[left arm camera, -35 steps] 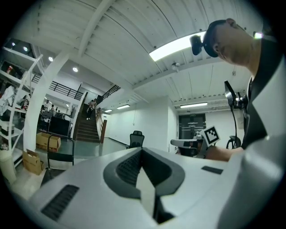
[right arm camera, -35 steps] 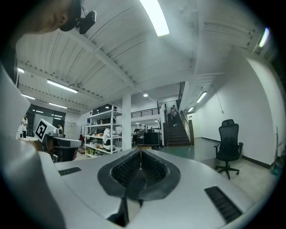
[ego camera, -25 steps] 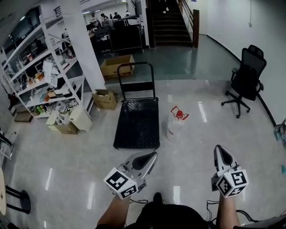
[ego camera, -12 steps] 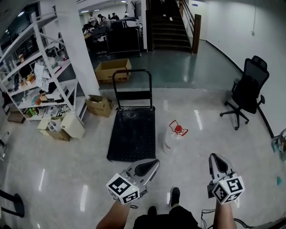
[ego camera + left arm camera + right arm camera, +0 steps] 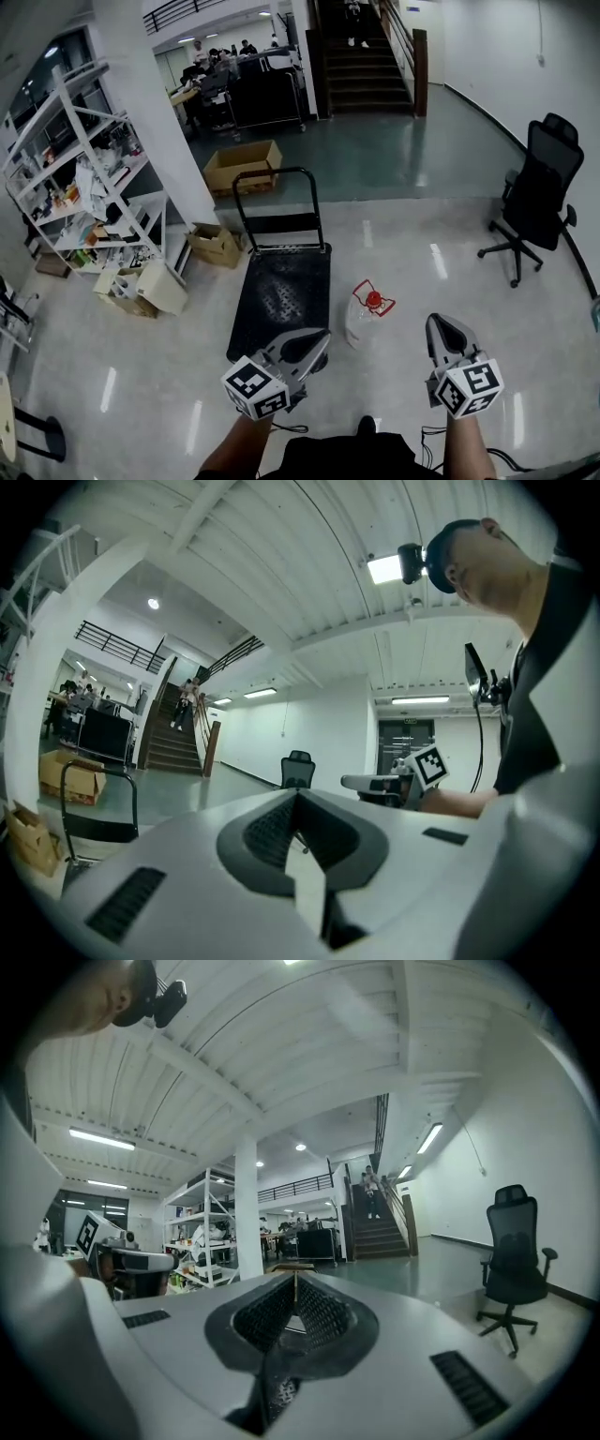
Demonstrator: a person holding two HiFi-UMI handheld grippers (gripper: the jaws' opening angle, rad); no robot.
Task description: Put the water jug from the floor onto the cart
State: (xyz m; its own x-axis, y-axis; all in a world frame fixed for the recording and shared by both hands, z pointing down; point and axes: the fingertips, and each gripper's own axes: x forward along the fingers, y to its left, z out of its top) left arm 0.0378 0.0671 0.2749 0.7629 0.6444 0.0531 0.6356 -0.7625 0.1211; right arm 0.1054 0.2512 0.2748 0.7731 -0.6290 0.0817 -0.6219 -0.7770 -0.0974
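Note:
The clear water jug (image 5: 364, 319) with a red cap and red handle stands upright on the glossy floor, just right of the black flat cart (image 5: 281, 291), whose push handle (image 5: 272, 173) rises at its far end. My left gripper (image 5: 319, 336) hovers over the cart's near right corner, jaws together and empty. To the jug's right and a little nearer to me, my right gripper (image 5: 439, 323) is also shut and holds nothing. Neither touches the jug. In the left gripper view the jaws (image 5: 298, 794) meet at a seam. The right gripper view shows its jaws (image 5: 295, 1277) closed too.
A black office chair (image 5: 544, 187) stands at the right. White shelving (image 5: 84, 187) and cardboard boxes (image 5: 216, 246) line the left, with a pillar (image 5: 159, 112) and an open box (image 5: 246, 164) behind the cart. Stairs (image 5: 366, 66) rise at the back, where people are standing.
Both grippers and the view have advanced toward the cart and jug. The jug now sits lower in the picture, between the two gripper tips. Both jaws stay shut.

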